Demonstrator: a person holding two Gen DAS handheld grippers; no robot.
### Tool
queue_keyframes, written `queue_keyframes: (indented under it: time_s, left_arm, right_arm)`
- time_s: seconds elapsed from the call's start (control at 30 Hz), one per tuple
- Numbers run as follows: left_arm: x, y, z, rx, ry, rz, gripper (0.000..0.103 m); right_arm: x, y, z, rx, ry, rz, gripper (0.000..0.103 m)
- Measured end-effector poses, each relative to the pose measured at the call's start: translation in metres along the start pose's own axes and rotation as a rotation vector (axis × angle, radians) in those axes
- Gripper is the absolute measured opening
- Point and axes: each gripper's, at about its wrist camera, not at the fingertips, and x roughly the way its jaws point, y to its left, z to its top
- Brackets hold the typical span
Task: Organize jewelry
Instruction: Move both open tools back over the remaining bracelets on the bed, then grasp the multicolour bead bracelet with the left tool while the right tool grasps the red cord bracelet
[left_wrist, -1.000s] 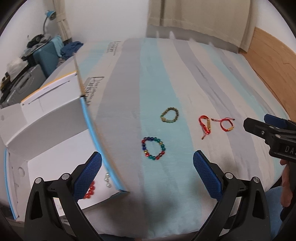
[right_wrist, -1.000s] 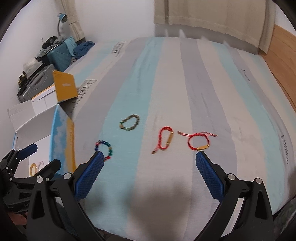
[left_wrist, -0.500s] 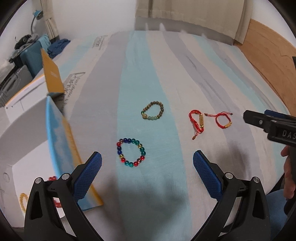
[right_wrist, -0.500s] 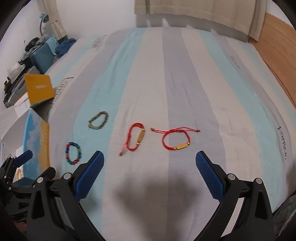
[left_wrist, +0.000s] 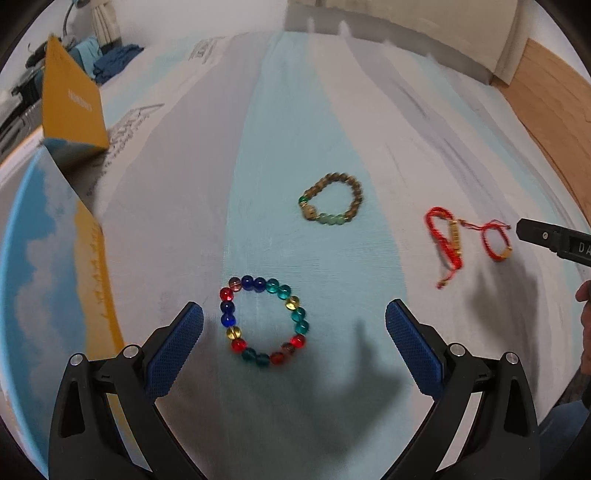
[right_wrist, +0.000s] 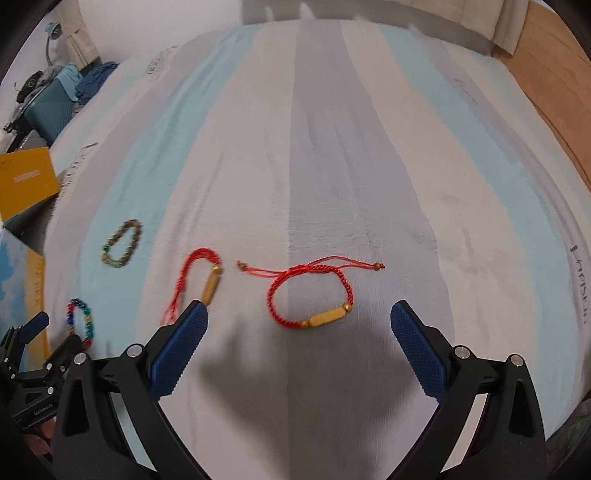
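Note:
A bracelet of coloured glass beads (left_wrist: 264, 321) lies on the striped bed sheet, and my left gripper (left_wrist: 294, 325) hangs open just above it, fingers on either side. Farther off rests a brown bead bracelet (left_wrist: 332, 202). A red cord bracelet with a gold bar (right_wrist: 312, 295) lies flat, and my right gripper (right_wrist: 298, 325) stands open over its near edge. A second red cord bracelet (right_wrist: 201, 282) lies to its left, close to the left finger. In the right wrist view the coloured bracelet (right_wrist: 79, 323) and the brown bracelet (right_wrist: 122, 243) show at the left.
An open box with a sky-print and yellow flap (left_wrist: 55, 229) stands at the sheet's left edge. A teal suitcase (right_wrist: 51, 107) and clutter sit beyond it. Wooden floor (right_wrist: 554, 74) runs along the right. A hand (left_wrist: 583, 295) shows at the right edge.
Both grippers have moved forward and down toward the sheet. The coloured bracelet now sits between my left fingers, and the gold-bar cord bracelet has come between my right fingers. The box has slid left.

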Motion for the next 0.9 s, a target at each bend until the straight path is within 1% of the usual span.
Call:
queue_keyframes:
  time_s: [0.13,0.23,0.47,0.53,0.6,0.63,0.67,0.7,0.73,0.77,0.83,0.9]
  left_arm:
    - [0.021,0.007,-0.004,-0.026,0.022,0.01,0.097]
    - [0.031,0.008,-0.007,-0.023,0.034,0.018,0.097]
    - [0.037,0.009,-0.007,-0.018,0.022,0.023,0.096]
    - [0.036,0.008,-0.009,-0.016,0.015,0.027,0.094]
    - [0.035,0.009,-0.01,-0.015,0.004,0.029,0.084]
    - [0.034,0.01,-0.01,-0.014,0.001,0.022,0.076]
    - [0.033,0.011,-0.01,-0.013,0.0,0.018,0.07]
    - [0.032,0.012,-0.01,-0.011,-0.001,0.018,0.067]
    - [0.031,0.013,-0.011,-0.011,-0.002,0.015,0.06]
    - [0.029,0.015,-0.011,-0.013,-0.003,0.008,0.055]
    - [0.027,0.018,-0.011,-0.019,-0.002,-0.001,0.051]
    - [0.026,0.019,-0.011,-0.026,-0.002,-0.004,0.049]
  right_arm:
    - [0.02,-0.003,0.002,-0.017,0.014,-0.012,0.095]
    - [0.035,-0.005,0.001,-0.019,0.028,-0.011,0.095]
    - [0.052,-0.008,-0.002,-0.011,0.043,-0.001,0.095]
    - [0.053,-0.008,-0.003,-0.008,0.044,0.005,0.092]
    - [0.053,-0.01,-0.005,-0.002,0.055,0.011,0.082]
    - [0.054,-0.012,-0.007,0.005,0.065,0.02,0.079]
    - [0.054,-0.014,-0.006,0.006,0.071,0.025,0.074]
    - [0.054,-0.015,-0.007,0.007,0.075,0.027,0.07]
    - [0.054,-0.015,-0.007,0.009,0.076,0.03,0.068]
    - [0.054,-0.016,-0.008,0.012,0.077,0.035,0.064]
    - [0.053,-0.017,-0.01,0.016,0.08,0.045,0.058]
    - [0.053,-0.018,-0.011,0.014,0.085,0.054,0.047]
